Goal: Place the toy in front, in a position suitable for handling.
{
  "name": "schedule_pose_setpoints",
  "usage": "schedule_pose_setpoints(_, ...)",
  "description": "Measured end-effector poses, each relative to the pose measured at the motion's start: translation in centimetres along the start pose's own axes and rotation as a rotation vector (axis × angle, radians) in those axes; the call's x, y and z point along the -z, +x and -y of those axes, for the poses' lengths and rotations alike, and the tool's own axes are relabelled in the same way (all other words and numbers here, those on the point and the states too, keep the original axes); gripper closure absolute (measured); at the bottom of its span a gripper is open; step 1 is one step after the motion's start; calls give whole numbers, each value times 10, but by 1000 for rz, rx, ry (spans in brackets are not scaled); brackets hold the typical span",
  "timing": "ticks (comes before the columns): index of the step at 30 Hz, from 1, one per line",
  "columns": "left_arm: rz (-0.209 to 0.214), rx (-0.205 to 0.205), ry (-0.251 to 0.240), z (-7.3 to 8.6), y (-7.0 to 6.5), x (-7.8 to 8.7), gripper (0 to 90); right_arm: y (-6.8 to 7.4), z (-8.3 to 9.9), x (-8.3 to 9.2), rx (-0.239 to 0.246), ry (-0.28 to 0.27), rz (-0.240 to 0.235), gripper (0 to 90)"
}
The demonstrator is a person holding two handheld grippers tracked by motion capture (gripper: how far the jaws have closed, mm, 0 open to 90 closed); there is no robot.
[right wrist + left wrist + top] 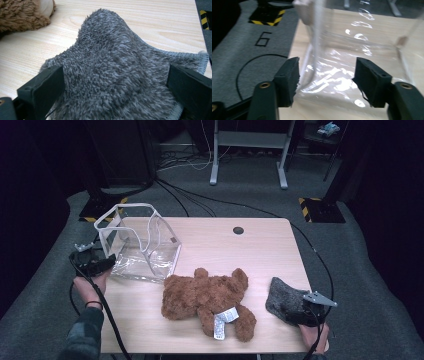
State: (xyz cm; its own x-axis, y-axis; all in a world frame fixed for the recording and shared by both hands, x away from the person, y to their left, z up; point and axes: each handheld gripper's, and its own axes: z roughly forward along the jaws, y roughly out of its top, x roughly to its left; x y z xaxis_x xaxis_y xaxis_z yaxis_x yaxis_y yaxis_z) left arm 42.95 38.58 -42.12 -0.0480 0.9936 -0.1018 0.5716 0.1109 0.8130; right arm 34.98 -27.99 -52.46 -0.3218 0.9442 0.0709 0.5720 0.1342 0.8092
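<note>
At the worktop's (260, 245) left edge, the left gripper (325, 75) stands with jaws apart just outside a clear plastic bag (142, 245), upright, mouth upward; a brown teddy bear (207, 300) lies lengthwise across the middle; near the right edge, the right gripper's (115, 92) spread jaws flank a rumpled grey cloth (117, 65), whether pressing it unclear.
</note>
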Motion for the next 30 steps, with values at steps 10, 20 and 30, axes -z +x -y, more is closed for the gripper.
schedule_pose_setpoints(10, 142, -59, 26, 23, -36, 10, 163, 0, 0, 0, 3, 2, 3, 13)
schedule_pose_setpoints(20, 271, -131, 33, 36, -79, 14, 254, 1, 0, -1, 8, 4, 7, 16)
schedule_pose_setpoints(30, 245, -212, 63, 35, -101, -8, 594, 1, 0, -2, 12, 5, 6, 25)
